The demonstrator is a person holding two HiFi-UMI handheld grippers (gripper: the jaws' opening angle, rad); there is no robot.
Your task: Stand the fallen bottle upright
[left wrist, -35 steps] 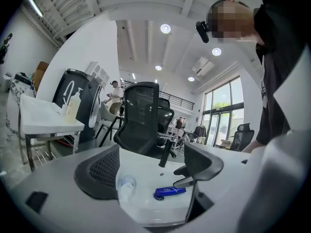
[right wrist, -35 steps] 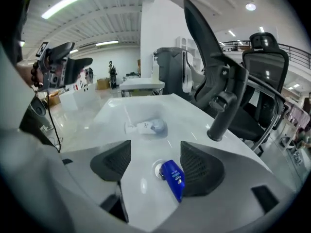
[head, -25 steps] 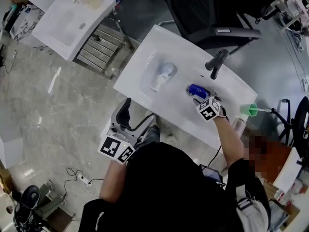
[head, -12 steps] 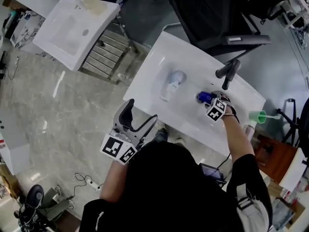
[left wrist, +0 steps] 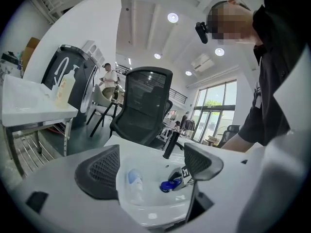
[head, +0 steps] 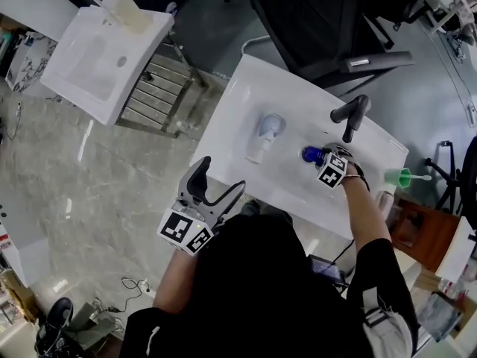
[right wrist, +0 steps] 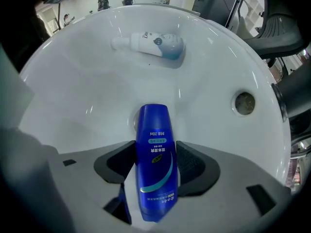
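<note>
Two bottles lie on their sides in the basin, and the blue bottle [right wrist: 155, 161] is the one we have between the right tongs [right wrist: 155, 147]. Its print reads upside down to us in the right gripper view, and its far end points toward the middle of the basin [right wrist: 87, 91]. The right tongs point down into the basin with one dark pad on each flank of the bottle. The jaws have just been closing, and the pads now look to meet its sides, though the bottle is not yet upright.

Further across the basin we see the pale pump bottle [right wrist: 153, 43], also fallen and well apart from the blue one. A round hole [right wrist: 244, 103] sits in the basin wall to the right. In the head view a black tap [head: 352, 115] stands on the white bench [head: 231, 114], just beyond the right tongs.

Our left tongs [left wrist: 151, 164] hang off the near edge of the bench, jaws spread wide with nothing gripped. A black office chair [head: 328, 21] stands behind the bench, and a second white sink [head: 97, 58] stands apart to the left on the grey floor [head: 89, 192].
</note>
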